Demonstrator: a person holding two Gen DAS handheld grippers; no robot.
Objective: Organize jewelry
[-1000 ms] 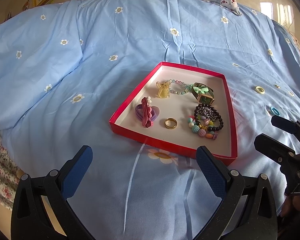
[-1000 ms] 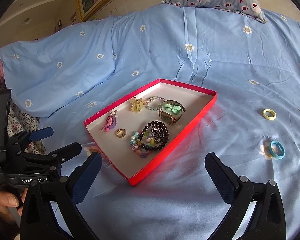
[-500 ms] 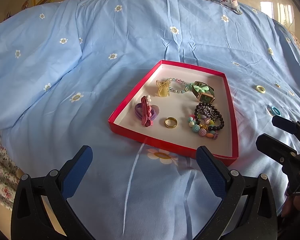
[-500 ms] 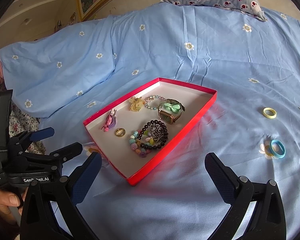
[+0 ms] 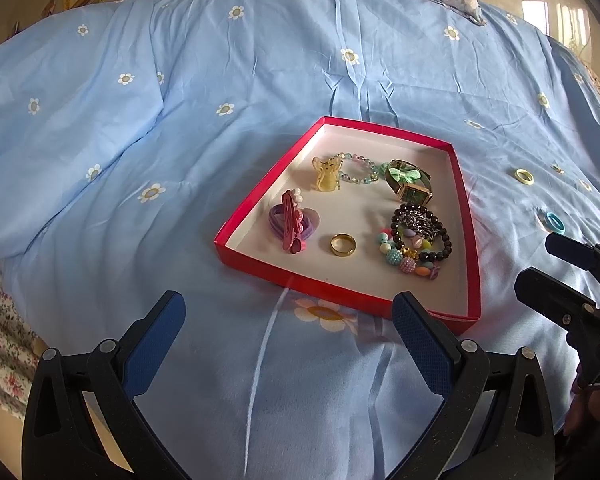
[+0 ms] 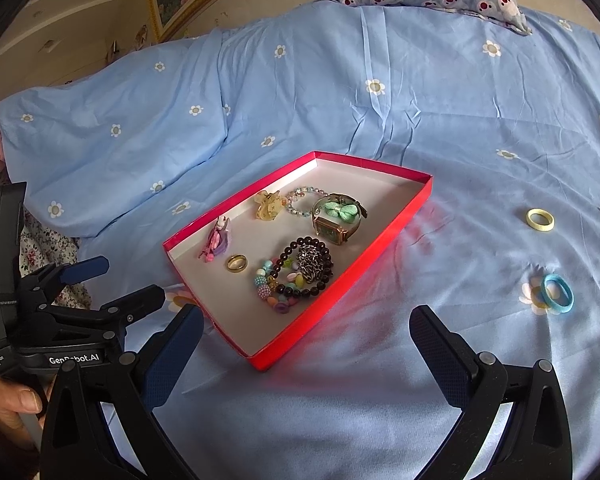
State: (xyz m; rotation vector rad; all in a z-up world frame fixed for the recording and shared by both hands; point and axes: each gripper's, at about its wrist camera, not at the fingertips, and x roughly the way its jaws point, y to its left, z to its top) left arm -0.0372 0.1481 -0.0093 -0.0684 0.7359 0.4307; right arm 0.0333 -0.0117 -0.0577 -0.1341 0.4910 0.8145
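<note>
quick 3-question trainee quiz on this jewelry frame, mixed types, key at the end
1. True or false: the gold ring lies inside the red tray.
2. Which lies outside the tray on the blue bedsheet? A) watch B) blue ring C) black bead bracelet
3. Fill in: the left gripper and right gripper are both ____ and hold nothing.

Key: 1 true; 2 B; 3 open
</note>
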